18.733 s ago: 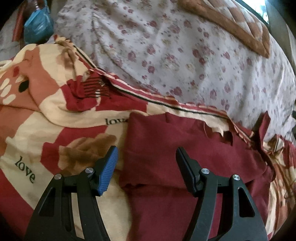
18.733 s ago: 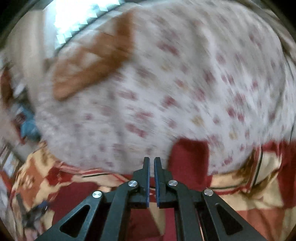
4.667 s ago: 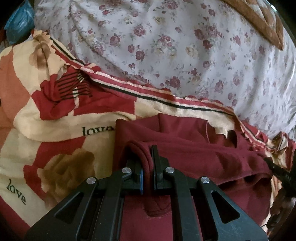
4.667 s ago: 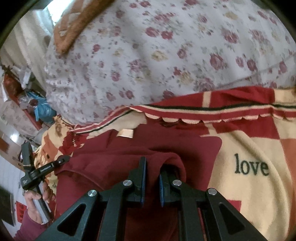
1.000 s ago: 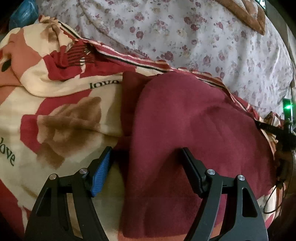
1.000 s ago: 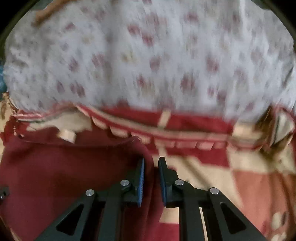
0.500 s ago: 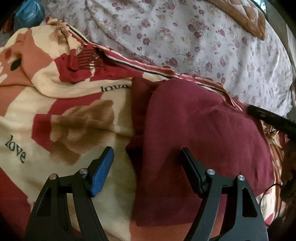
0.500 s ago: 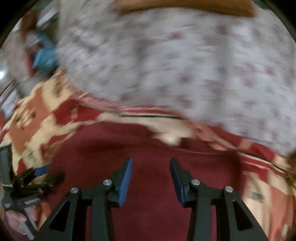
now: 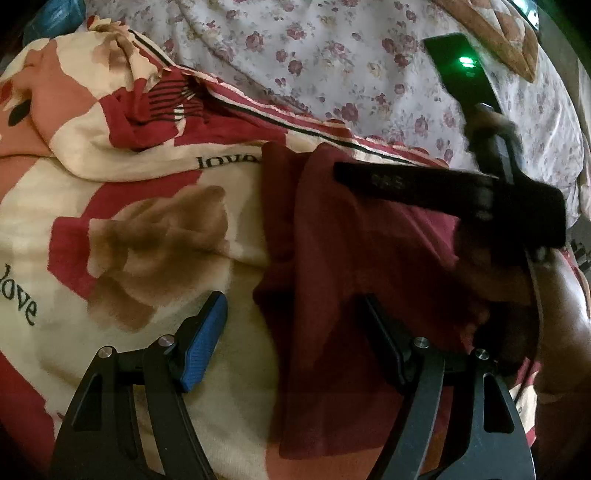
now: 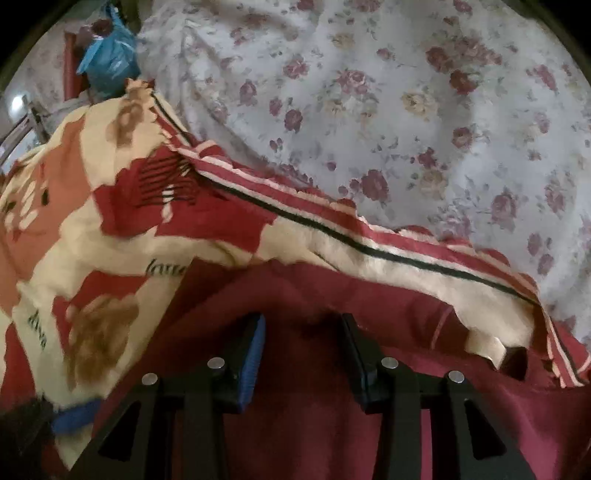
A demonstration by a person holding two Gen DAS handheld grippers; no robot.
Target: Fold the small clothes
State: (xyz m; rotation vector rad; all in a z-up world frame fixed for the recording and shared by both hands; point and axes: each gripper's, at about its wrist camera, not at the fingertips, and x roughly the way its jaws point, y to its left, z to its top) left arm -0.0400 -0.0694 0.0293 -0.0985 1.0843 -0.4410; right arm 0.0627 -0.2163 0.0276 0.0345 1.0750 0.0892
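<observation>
1. Maroon garment point(image 9: 354, 266) lies folded on a red, cream and tan blanket point(image 9: 129, 221) printed with roses and the word "love". Its left edge shows stacked layers; the near hem runs close to the bottom of the left wrist view.

2. Left gripper point(image 9: 291, 332) has its jaws spread wide and holds nothing. The blue-padded left finger point(image 9: 203, 343) sits over bare blanket just beside the garment's left edge; the black right finger point(image 9: 384, 343) sits over the maroon cloth. Whether either tip touches the fabric, I cannot tell.

3. Right gripper point(image 10: 301, 339) is also parted, less widely, with nothing between the fingers. Both fingers hang over the middle of the garment point(image 10: 332, 406), pointing toward its far edge.

4. From the left wrist view the right gripper's body point(image 9: 461, 192) shows as a dark bar crossing above the upper right part of the garment, with a green light point(image 9: 466, 62) on its top and the person's right hand point(image 9: 517, 280) gripping it.

5. Beyond the blanket's striped border point(image 10: 369, 243) lies a pale sheet with a rose print point(image 10: 406, 110). A brown and cream patchwork cushion point(image 9: 491, 29) rests at the far right of it.

6. A blue plastic bag point(image 10: 110, 62) sits at the far left, past the blanket's corner.
</observation>
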